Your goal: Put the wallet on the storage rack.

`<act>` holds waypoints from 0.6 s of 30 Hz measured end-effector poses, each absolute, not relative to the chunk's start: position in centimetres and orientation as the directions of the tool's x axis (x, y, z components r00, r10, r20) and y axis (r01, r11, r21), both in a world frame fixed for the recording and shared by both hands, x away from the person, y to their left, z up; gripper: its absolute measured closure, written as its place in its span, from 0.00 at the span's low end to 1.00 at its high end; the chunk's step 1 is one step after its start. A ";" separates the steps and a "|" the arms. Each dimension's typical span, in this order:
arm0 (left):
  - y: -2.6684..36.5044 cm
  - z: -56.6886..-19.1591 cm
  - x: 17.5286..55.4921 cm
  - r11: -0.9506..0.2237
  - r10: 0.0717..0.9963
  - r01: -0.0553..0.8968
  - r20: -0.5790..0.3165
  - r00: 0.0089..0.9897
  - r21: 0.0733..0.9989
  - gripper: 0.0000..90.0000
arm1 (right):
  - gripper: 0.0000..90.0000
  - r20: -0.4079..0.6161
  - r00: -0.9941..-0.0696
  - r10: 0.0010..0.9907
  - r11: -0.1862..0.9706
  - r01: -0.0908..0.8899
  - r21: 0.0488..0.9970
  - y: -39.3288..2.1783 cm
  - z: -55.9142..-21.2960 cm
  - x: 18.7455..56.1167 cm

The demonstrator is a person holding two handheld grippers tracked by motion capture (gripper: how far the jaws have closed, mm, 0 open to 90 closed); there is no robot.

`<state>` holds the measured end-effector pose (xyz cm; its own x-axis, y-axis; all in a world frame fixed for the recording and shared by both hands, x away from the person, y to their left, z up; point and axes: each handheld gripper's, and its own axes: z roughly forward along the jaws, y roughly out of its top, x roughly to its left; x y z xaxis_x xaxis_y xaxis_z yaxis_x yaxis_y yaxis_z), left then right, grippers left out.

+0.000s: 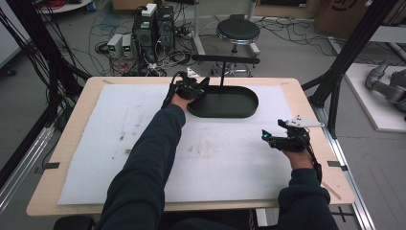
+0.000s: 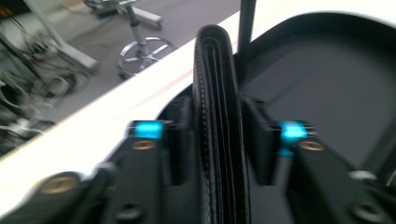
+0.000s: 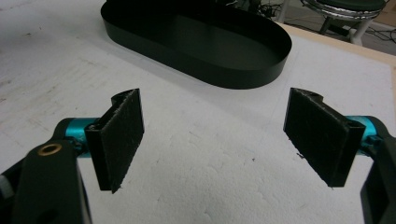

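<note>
A black folded leather wallet (image 2: 217, 84) stands on edge between the jaws of my left gripper (image 2: 218, 133), over the left end of a black oval tray (image 1: 239, 108). The pads sit close on either side of it, and a thin gap shows at the right pad, so I read the left gripper as open. From above, my left gripper (image 1: 202, 87) reaches over the tray's left rim. My right gripper (image 1: 265, 136) hovers over the white mat (image 1: 143, 143) at the right, and its jaws stand wide open around nothing (image 3: 217, 140). The tray (image 3: 243, 70) lies ahead of it.
A thin black post (image 1: 221, 76) with a crossbar on top rises from the tray's far side, just behind the wallet (image 2: 246, 18). The wooden table's edge (image 1: 306, 100) frames the mat. A stool (image 1: 238, 31) and cabled equipment (image 1: 153, 28) stand on the floor beyond.
</note>
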<state>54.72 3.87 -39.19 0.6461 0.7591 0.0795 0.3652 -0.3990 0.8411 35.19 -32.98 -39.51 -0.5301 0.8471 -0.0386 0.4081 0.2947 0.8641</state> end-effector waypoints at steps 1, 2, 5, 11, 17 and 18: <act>3.9 -38.9 54.5 -0.396 0.758 0.361 0.079 0.647 0.844 0.64 | 0.23 -0.039 -0.530 0.847 0.296 0.409 0.863 -33.0 -39.5 35.1; 4.0 -38.7 54.3 -0.390 0.756 0.357 0.074 0.651 0.849 0.62 | 0.23 -0.038 -0.531 0.847 0.295 0.409 0.863 -33.0 -39.5 35.1; 4.3 -38.0 53.8 -0.363 0.747 0.353 0.044 0.663 0.862 0.64 | 0.23 -0.039 -0.531 0.846 0.293 0.402 0.867 -33.0 -39.4 35.0; 4.2 -38.2 53.3 -0.386 0.712 0.369 0.019 0.702 0.845 0.84 | 0.23 -0.041 -0.536 0.843 0.295 0.397 0.869 -32.8 -39.3 34.9; 3.0 -38.6 52.9 -0.441 0.710 0.293 0.130 0.692 0.848 0.87 | 0.23 -0.041 -0.538 0.842 0.298 0.400 0.867 -32.7 -39.3 35.0; 2.9 -38.7 53.0 -0.440 0.713 0.289 0.135 0.688 0.850 0.87 | 0.23 -0.041 -0.538 0.842 0.298 0.400 0.867 -32.7 -39.3 35.0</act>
